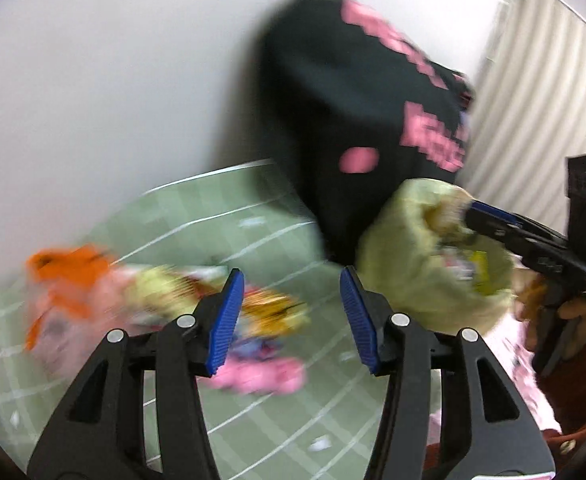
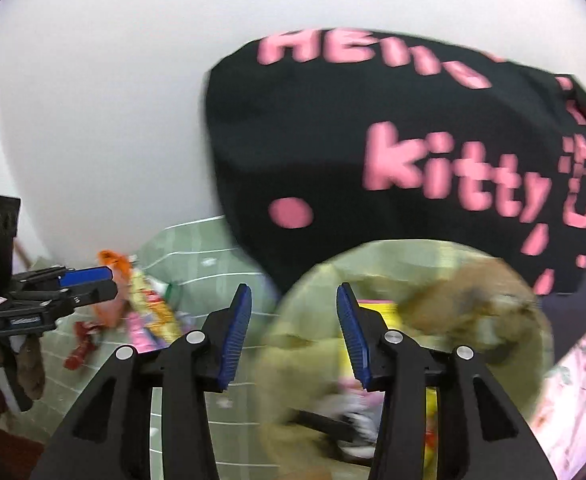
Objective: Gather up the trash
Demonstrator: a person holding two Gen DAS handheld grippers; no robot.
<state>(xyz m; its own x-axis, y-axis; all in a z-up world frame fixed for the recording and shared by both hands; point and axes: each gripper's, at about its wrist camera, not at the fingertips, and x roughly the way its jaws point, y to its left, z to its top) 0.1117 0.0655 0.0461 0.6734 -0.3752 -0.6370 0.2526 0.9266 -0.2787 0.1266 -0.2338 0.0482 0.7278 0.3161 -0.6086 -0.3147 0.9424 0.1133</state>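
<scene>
Left gripper [image 1: 291, 316] gapes empty over wrappers [image 1: 165, 296] at nine o'clock; right gripper [image 2: 293, 332] spread, holding nothing, above the bag [image 2: 433, 320] at three o'clock.

I see a see-through yellow-green trash bag [image 2: 405, 344] with its mouth open. It sits on the green checked floor, right in front of a big black bag. Inside it I see a brown crumpled thing, a yellow packet and something white and pink, all blurry. To the left, a pile of trash [image 2: 141, 304] lies on the floor by the white wall: an orange wrapper, a yellow snack packet, a red wrapper and something pink. Small white scraps [image 1: 319, 444] lie on the floor too.
</scene>
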